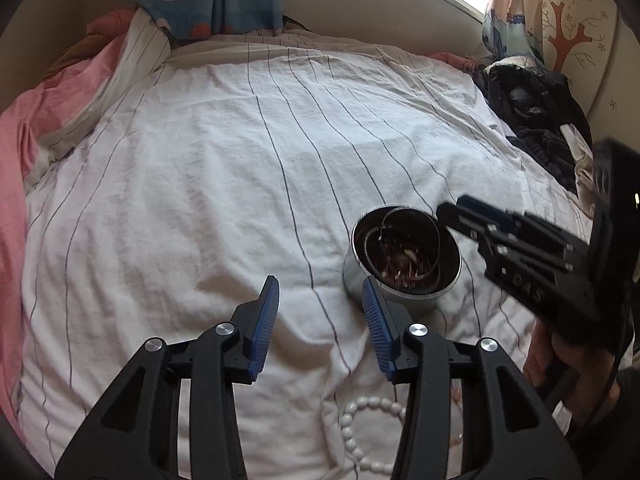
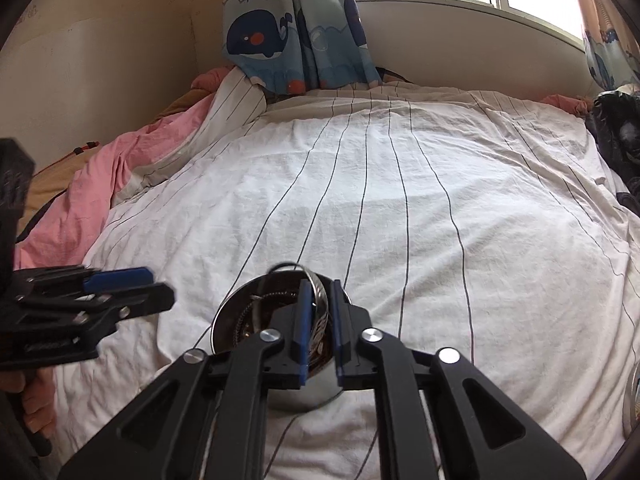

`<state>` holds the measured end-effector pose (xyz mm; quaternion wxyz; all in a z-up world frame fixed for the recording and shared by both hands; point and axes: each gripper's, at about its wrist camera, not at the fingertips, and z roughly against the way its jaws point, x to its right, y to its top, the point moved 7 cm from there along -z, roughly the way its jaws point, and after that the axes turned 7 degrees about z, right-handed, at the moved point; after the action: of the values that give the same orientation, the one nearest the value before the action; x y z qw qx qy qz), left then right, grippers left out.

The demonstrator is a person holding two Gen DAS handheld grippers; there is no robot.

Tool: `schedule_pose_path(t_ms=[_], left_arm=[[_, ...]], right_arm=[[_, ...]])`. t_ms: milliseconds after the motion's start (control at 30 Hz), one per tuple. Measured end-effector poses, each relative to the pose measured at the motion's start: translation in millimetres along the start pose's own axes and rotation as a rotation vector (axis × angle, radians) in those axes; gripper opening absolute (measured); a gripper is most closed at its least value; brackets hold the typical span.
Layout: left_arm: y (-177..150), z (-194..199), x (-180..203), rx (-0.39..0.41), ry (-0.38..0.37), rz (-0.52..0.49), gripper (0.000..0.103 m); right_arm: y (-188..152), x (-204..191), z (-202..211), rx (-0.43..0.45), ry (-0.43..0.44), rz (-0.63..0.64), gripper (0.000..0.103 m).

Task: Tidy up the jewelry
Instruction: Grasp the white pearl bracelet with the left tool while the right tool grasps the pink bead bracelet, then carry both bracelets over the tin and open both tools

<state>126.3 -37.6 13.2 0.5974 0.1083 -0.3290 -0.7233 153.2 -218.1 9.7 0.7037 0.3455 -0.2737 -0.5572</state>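
Two tools hang over the striped bed sheet [image 1: 200, 168]; the left tool [image 1: 320, 316] stands released, nothing between its pads, just beside a metal tin [image 1: 404, 256] of jewelry — the right tool [image 2: 320, 328] is parted too, straddling a silver bangle [image 2: 320, 300] that leans in the tin; a white bead bracelet [image 1: 360, 420] lies nearer.

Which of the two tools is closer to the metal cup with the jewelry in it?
Right. The right tool is over the metal cup, a silver bangle between its fingers. The left tool hangs just beside it.
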Motion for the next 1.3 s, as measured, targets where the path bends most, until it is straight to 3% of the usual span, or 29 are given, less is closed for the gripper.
schedule_pose_path(t_ms=[133,267,367,467,633,733,800,867,1067,1300], left_arm=[[-36.7,14.9,14.8,0.011,-0.024,-0.104,0.041],[-59.5,16.3,42.4,-0.015,-0.086,-0.209,0.041],[-72.4,1.0,37.8,-0.084,-0.097,-0.181,0.041],[-85.1,-14.8,23.0,-0.158,-0.082,-0.141,0.037],[-97.5,-18.1,24.5,-0.166,-0.054,-0.183,0.035],[-105.2,-15.7,26.9,-0.169,-0.012,-0.226,0.031],[-106.5,-12.7,25.2,-0.176,-0.014,-0.208,0.018],[-106.1,-7.8,22.3,-0.178,-0.044,-0.166,0.007],[-87.7,16.4,22.6,-0.083,-0.165,-0.085,0.007],[-66.7,37.7,35.6,0.012,-0.255,-0.087,0.007]], right_arm=[[-7.2,-0.4,22.5,-0.011,-0.013,0.018,0.036],[-52.2,-9.8,45.1,-0.123,0.064,0.025,0.037],[-92.8,-24.3,49.1,-0.22,0.117,0.048,0.037],[-110.9,-40.9,49.7,-0.262,0.163,0.069,0.037],[-129.2,-63.1,39.8,-0.323,0.187,0.16,0.044],[-132.4,-68.0,42.6,-0.321,0.164,0.218,0.04],[-132.5,-67.4,46.4,-0.314,0.17,0.211,0.016],[-130.9,-62.0,49.7,-0.301,0.17,0.176,0.008],[-107.6,-33.0,63.9,-0.2,0.211,-0.011,0.008],[-86.7,-21.4,79.3,-0.101,0.249,-0.085,0.008]])
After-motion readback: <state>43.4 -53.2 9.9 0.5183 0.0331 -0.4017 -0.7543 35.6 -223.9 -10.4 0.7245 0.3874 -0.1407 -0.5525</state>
